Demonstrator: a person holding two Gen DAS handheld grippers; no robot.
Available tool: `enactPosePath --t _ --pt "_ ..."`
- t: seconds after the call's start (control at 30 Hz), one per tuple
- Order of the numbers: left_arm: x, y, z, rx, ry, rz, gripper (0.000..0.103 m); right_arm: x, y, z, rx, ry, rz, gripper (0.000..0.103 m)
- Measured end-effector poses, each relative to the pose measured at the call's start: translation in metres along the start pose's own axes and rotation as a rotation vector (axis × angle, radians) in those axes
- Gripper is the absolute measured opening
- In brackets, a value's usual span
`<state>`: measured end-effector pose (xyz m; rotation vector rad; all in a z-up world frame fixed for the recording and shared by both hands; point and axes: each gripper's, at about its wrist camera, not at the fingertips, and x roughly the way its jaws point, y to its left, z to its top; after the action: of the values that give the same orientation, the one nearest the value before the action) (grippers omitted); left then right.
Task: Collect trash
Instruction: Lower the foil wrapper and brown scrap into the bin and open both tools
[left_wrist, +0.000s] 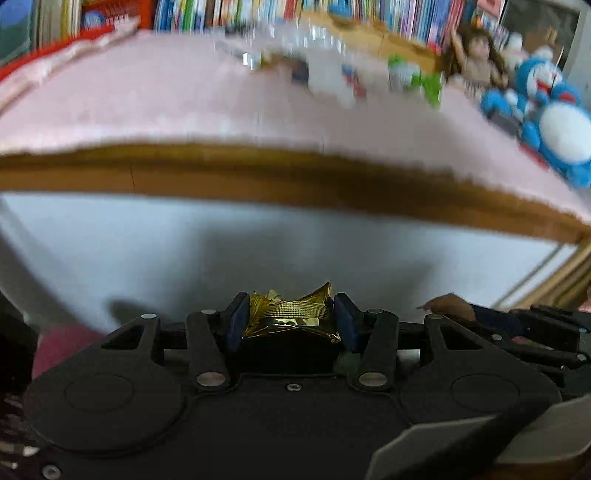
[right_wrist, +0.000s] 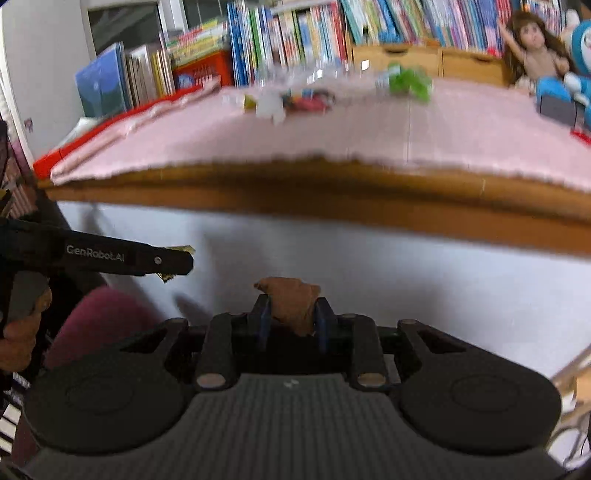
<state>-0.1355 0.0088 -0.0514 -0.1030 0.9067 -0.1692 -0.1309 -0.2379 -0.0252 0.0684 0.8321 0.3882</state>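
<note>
Between the jaws of the left gripper (left_wrist: 291, 317) a crumpled gold foil wrapper (left_wrist: 290, 314) is pinched tight, blue pads pressed in on both sides. Same deal on the other side: a brown scrap of paper (right_wrist: 291, 304) is clamped in the jaws of the right gripper (right_wrist: 291, 321), sticking up a bit above the pads. Both grippers are held low, in front of and below the tabletop edge (right_wrist: 332, 192), with a pale wall or panel seen behind them. From the right wrist view the left gripper (right_wrist: 177, 258) is seen off to the left, side-on, with a bit of gold foil (right_wrist: 181, 250) poking out at its tip, and a hand (right_wrist: 22, 332) is wrapped around its grip.

Further out, the tabletop is covered by a pink cloth (left_wrist: 166, 99). A blurry heap of leftover trash (right_wrist: 291, 99) is spotted near the far side of it, clear plastic and colourful bits mixed in, plus something green (right_wrist: 410, 81) nearby. A doll (right_wrist: 532, 44) and a blue plush toy (left_wrist: 554, 110) are parked at the far right corner. Rows of books (right_wrist: 295, 33) are lined up behind it all.
</note>
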Motion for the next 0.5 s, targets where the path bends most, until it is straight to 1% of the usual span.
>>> enactPosePath --t 0.13,0.2,0.3,0.5 --pt "0.021 -0.006 -0.014 0.052 0.111 0.046 0.048 0.011 0.003 -0.015 0.005 0.079 -0.001 0.035" --pt "0.028 -0.005 -0.020 0.050 0.154 0.038 0.048 0.018 0.004 -0.023 0.012 0.120 -0.005 0.035" --pt "0.039 -0.002 -0.028 0.021 0.215 0.019 0.048 0.026 0.004 -0.030 0.029 0.162 0.001 0.035" --pt "0.050 -0.005 -0.038 0.047 0.266 0.048 0.048 0.036 0.006 -0.034 0.030 0.202 -0.013 0.036"
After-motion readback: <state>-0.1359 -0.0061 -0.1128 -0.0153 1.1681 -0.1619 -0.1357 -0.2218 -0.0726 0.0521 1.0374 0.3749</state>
